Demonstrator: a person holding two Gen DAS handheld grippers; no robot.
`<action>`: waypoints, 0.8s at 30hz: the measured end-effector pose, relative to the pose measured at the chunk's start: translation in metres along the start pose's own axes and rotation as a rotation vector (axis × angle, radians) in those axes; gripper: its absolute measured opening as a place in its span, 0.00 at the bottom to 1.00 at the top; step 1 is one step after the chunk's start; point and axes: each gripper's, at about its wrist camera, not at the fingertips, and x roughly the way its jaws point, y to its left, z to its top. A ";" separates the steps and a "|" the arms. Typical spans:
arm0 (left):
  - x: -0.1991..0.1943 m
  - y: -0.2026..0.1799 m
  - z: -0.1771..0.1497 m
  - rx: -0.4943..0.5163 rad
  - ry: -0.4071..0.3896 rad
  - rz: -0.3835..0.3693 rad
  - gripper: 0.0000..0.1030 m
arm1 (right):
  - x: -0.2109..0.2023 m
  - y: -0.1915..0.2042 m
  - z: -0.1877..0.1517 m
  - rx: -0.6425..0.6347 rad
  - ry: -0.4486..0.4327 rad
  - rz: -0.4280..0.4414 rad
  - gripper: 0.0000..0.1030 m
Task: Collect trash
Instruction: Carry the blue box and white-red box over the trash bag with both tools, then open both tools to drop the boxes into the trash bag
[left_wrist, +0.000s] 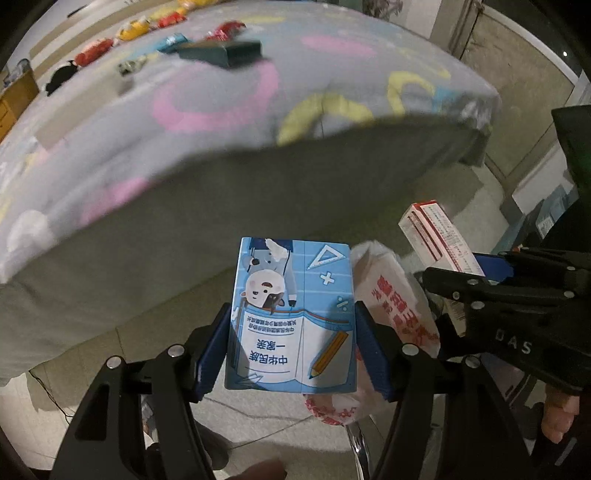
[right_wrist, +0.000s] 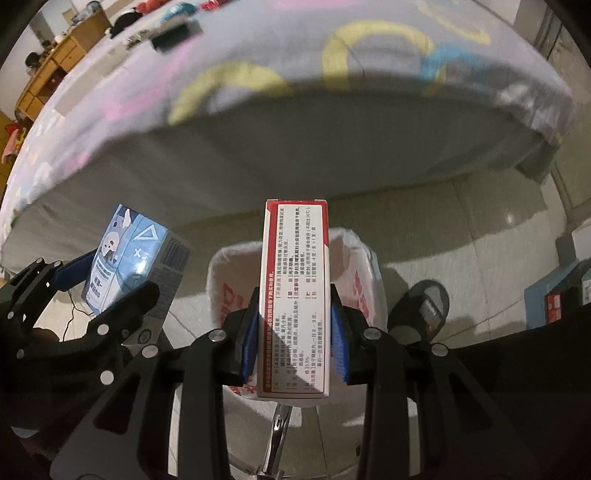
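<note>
Left hand-held gripper (left_wrist: 291, 347) clamped a blue cartoon-printed carton (left_wrist: 291, 317); right hand-held gripper (right_wrist: 293, 332) squeezed a slim red-and-white cardboard box (right_wrist: 293, 295) above a white plastic bag (right_wrist: 354, 280).

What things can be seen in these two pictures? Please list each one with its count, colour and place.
blue carton: one, blue with cartoon print, between the left gripper's pads.
red and white box: one, held upright in the right gripper.
plastic bag: one, white with red print, open below both grippers.
blanket: one, grey with pink and yellow shapes, covering the bed.
dark box: one, dark green, on the blanket.
wrappers: several, red, yellow and teal, far end of the blanket.
shoe: one, black, on the floor.
left gripper: black, blue pads.
right gripper: black, blue pads.
</note>
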 end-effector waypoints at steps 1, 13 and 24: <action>0.006 -0.001 -0.001 0.010 0.008 0.004 0.61 | 0.004 -0.002 0.000 0.006 0.009 0.002 0.32; 0.058 -0.007 -0.006 0.035 0.119 -0.025 0.61 | 0.058 -0.019 -0.004 0.051 0.124 0.012 0.32; 0.094 -0.012 -0.010 0.032 0.211 -0.033 0.63 | 0.076 -0.022 -0.006 0.064 0.179 0.024 0.36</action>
